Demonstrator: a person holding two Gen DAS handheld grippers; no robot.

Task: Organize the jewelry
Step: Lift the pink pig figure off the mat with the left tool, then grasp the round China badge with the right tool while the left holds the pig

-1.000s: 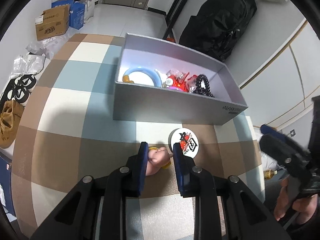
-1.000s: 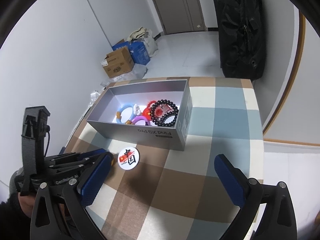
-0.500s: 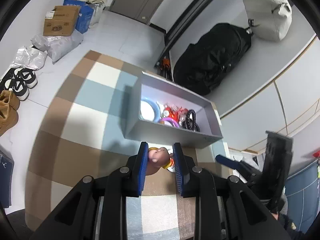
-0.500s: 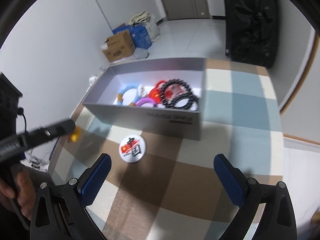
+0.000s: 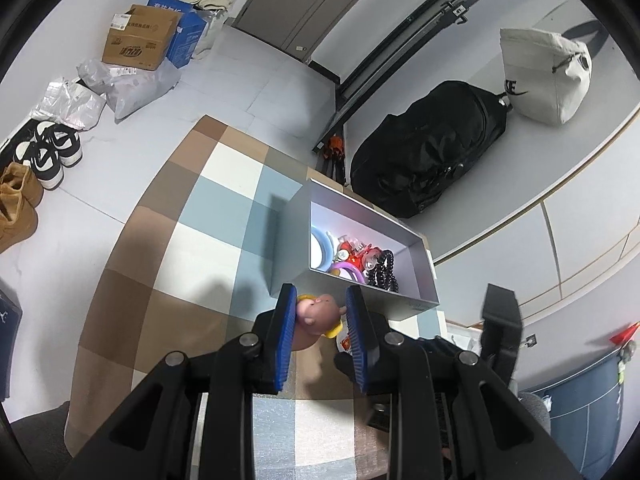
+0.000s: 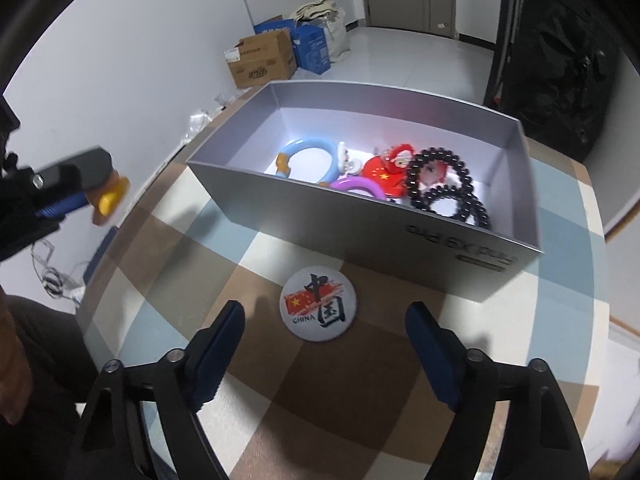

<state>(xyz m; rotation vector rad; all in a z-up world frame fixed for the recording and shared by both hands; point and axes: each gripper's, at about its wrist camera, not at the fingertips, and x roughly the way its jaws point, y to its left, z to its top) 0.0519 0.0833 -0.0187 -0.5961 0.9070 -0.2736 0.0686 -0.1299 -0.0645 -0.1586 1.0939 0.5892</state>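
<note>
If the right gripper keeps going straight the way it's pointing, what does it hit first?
Most likely the round China badge on the checked tablecloth. It lies just ahead of the right gripper, whose closing jaws have nothing between them yet. The grey box sits beyond it; depth is uncertain.

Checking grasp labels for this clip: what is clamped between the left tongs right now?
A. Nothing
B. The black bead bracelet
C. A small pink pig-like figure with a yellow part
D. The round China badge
C: in the left wrist view the left tongs are shut on the pink figure, held above the checked table, while the badge lies on the table and the black bead bracelet sits in the grey box.
</note>
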